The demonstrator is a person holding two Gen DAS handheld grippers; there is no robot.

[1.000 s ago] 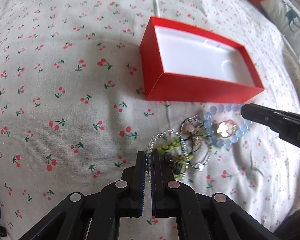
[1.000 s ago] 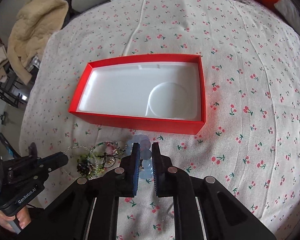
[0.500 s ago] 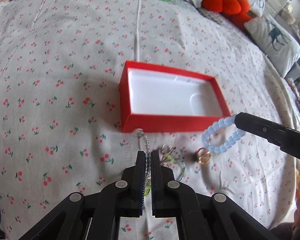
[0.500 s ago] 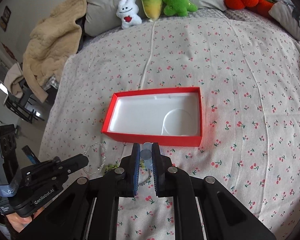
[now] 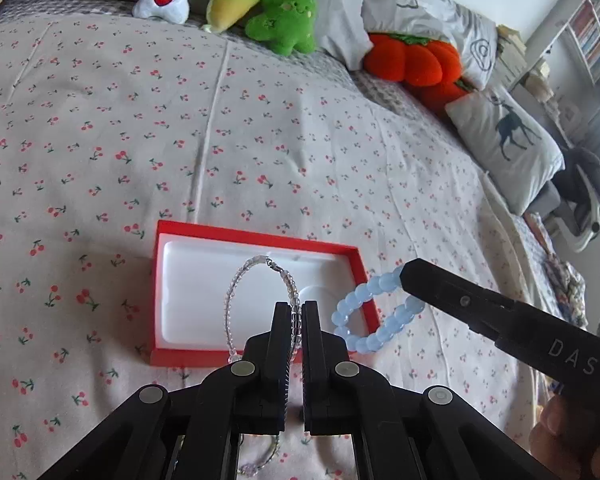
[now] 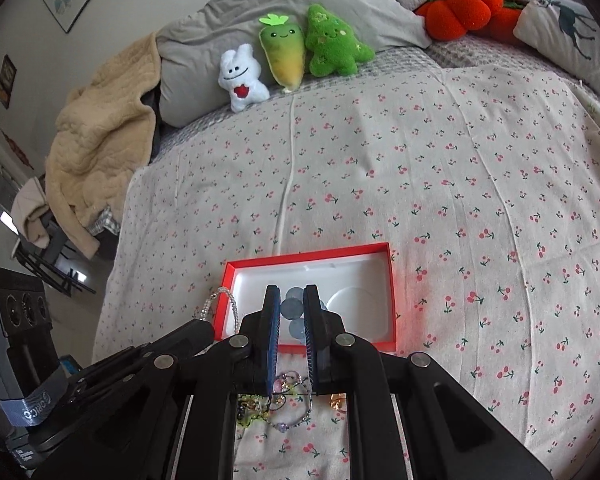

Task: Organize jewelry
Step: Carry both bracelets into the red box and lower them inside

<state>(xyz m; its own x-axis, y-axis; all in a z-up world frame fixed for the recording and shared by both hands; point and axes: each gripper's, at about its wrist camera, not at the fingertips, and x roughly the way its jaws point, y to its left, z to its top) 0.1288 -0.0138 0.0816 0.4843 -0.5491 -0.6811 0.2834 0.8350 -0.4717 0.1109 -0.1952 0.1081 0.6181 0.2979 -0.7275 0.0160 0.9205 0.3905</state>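
Your left gripper [image 5: 297, 312] is clamped on a clear beaded bracelet [image 5: 236, 296] above the red box [image 5: 260, 360] on the bed [image 5: 260, 140]. Your right gripper [image 6: 292, 300] pinches a blue beaded bracelet [image 5: 374, 312] over the box's near right corner.

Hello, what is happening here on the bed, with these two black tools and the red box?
A person is sorting jewelry into a red box on a cherry-print bedspread, with a tool in each hand. The left claw is shut on a clear bead bracelet, and the right claw is shut on a blue bead bracelet. Both bracelets hang in the air near the box; its white tray looks empty. More jewelry lies in a small pile on the bedspread, on the near side of the box.
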